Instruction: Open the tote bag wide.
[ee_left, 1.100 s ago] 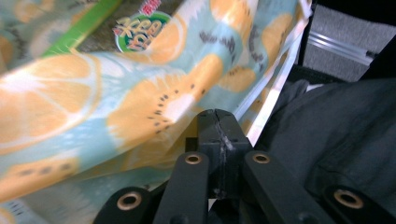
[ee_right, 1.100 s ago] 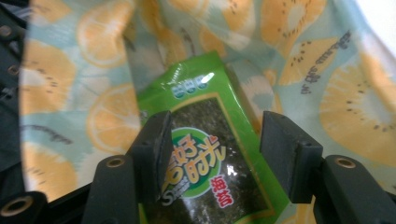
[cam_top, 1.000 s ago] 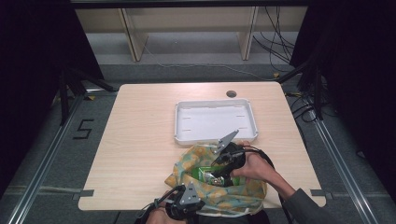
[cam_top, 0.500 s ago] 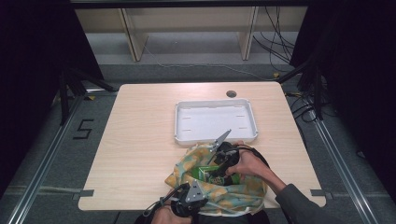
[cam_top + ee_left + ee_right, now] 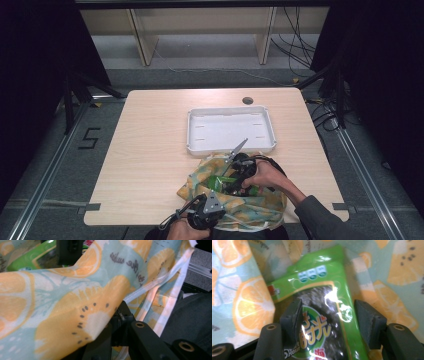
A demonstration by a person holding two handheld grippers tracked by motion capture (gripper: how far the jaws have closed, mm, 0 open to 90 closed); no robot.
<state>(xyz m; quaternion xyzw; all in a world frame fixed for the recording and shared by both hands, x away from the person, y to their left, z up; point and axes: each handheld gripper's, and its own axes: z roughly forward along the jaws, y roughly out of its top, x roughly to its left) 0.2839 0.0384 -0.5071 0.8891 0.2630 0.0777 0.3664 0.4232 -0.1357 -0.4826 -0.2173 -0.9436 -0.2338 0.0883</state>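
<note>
My left gripper (image 5: 120,322) is clamped on the rim of the one citrus-print cloth bag (image 5: 75,290), holding its mouth open. My right gripper (image 5: 327,322) has its jaws partly spread around the single green snack packet (image 5: 322,322) inside the bag; I can't tell if the pads press it. The one white tray (image 5: 231,146) beyond is bare, so I'd judge unpacking barely begun.

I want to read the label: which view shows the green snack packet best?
The right gripper view: the green snack packet lies close up between the open jaws, print visible. The high view shows a small green patch inside the bag; the left gripper view shows one green corner.
</note>
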